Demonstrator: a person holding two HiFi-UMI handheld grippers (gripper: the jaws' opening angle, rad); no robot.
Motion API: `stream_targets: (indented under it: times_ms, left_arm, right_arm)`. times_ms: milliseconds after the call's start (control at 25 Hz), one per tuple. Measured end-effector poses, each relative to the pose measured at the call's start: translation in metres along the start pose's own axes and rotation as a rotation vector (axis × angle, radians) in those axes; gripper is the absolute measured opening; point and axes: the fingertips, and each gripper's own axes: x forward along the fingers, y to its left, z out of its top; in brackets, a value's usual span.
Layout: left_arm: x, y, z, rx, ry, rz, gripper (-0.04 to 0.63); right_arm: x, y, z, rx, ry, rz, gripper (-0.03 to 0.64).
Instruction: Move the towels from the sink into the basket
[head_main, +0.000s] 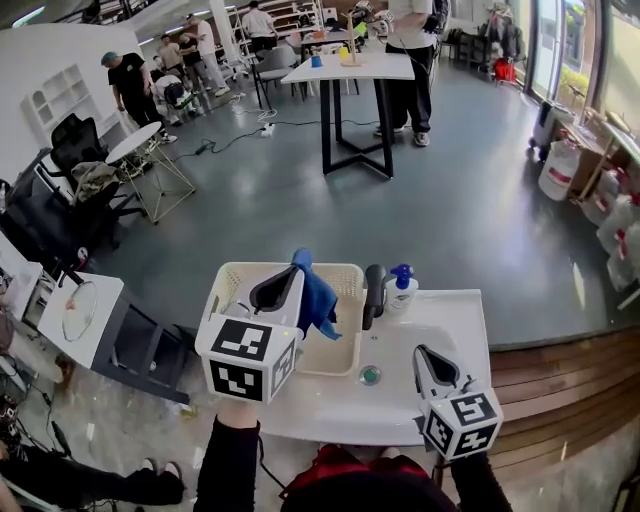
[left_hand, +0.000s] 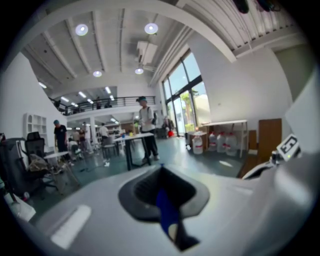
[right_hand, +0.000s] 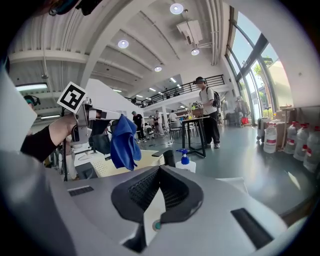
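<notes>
A blue towel (head_main: 318, 298) hangs from my left gripper (head_main: 296, 268), which is shut on its top edge and holds it over the cream plastic basket (head_main: 342, 270). In the left gripper view a strip of the blue towel (left_hand: 166, 210) shows between the closed jaws. The right gripper view shows the same towel (right_hand: 123, 142) dangling above the basket (right_hand: 125, 172). My right gripper (head_main: 420, 352) hovers over the white sink (head_main: 452, 325), shut with nothing in it. No other towel shows in the sink.
A black faucet (head_main: 374, 290) and a soap bottle with a blue pump (head_main: 401, 288) stand behind the sink. A green drain (head_main: 370, 375) sits in the basin. A tall white table (head_main: 350, 70), chairs and several people occupy the room beyond.
</notes>
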Motion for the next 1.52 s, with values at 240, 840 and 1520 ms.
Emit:
stream_targets:
  times_ms: [240,840,1520]
  left_arm:
    - [0.019,-0.001,-0.018,-0.004,0.017,-0.095,0.011]
    - [0.053,-0.008,-0.062,0.033,0.097,-0.287,0.011]
    - [0.083,-0.030,-0.129,0.060,0.225,-0.476,0.011]
  right_arm:
    - [0.010,0.006,-0.004,0.013,0.017,-0.062,0.008]
    - [0.032,0.023,-0.001,0.034,0.021,-0.164,0.008]
    - [0.045,0.034,-0.009,0.054,0.045,-0.244,0.008]
